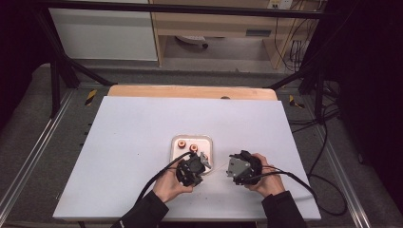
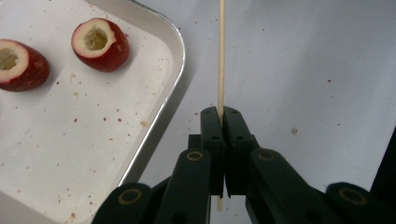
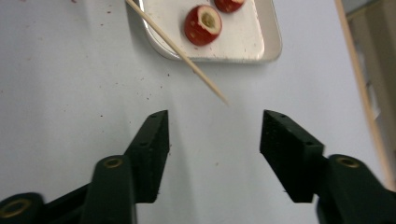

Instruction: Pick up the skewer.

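Clearly the step in hand is readying a skewer [image 2: 221,56] for threading cored red fruit. The left tongs [image 2: 221,114] are clamped tight on the thin wooden skewer near its lower end, the stick running toward twelve o'clock in the left gripper view, just beside the tray's [image 2: 175,88] rim. The right tongs [image 3: 214,135] stand apart with nothing between them, the skewer's pointed tip hanging ahead at twelve o'clock. Two hollowed fruit pieces [image 2: 99,44] sit in the tray at ten o'clock from the left tongs. Next, I judge, the right tongs must reach into the tray on the table [image 1: 142,133], close on one piece, and line its hole up with the tip.
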`<state>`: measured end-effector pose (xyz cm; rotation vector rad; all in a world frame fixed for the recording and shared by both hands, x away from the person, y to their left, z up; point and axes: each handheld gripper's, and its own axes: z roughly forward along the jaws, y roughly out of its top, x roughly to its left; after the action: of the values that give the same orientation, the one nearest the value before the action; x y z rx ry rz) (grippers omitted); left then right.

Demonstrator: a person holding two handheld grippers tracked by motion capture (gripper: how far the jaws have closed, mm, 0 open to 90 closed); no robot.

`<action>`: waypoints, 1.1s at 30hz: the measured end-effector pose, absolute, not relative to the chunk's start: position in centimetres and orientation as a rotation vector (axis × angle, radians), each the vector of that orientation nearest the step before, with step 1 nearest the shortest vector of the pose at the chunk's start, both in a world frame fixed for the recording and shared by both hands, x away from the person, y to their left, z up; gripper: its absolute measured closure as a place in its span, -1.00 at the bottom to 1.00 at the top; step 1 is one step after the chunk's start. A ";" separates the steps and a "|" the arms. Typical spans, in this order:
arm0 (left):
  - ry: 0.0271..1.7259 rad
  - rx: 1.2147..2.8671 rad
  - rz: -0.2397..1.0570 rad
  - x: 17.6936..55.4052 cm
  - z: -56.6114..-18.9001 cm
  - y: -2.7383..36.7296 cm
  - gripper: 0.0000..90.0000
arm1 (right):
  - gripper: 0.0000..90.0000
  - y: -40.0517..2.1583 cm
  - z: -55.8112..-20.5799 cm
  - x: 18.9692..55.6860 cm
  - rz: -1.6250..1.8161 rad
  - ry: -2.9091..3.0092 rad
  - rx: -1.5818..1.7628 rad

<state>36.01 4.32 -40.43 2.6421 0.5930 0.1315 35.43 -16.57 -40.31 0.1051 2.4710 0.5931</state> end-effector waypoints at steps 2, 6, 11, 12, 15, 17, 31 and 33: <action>0.596 2.629 0.144 35.8 -40.4 4.8 0.96 | -0.13 -17.3 -40.4 35.7 0.635 2.494 0.209; 0.633 2.591 0.160 35.5 -40.3 5.8 0.96 | -0.26 -18.4 -40.8 36.1 0.717 2.508 0.381; 0.678 2.511 0.176 35.2 -40.3 6.6 0.96 | -0.38 -19.5 -41.3 36.3 0.776 2.512 0.540; 0.688 2.494 0.180 35.1 -40.3 6.7 0.96 | -0.40 -19.7 -41.4 36.3 0.790 2.511 0.568; 0.713 2.454 0.186 34.9 -40.4 7.0 0.96 | -0.48 -20.1 -41.7 36.3 0.816 2.509 0.653; 0.735 2.413 0.193 34.7 -40.5 7.2 0.96 | -0.59 -20.5 -42.0 36.4 0.824 2.501 0.743; 0.863 2.180 0.238 33.0 -41.8 9.4 0.96 | -0.86 -20.9 -41.9 36.7 0.935 2.522 0.991; 0.870 2.170 0.236 32.9 -41.9 9.6 0.96 | -0.88 -20.8 -41.7 36.8 0.964 2.513 1.027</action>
<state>32.94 9.64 -41.87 2.1697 0.8704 0.2360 36.82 -20.83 -41.74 1.0269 2.5126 0.9637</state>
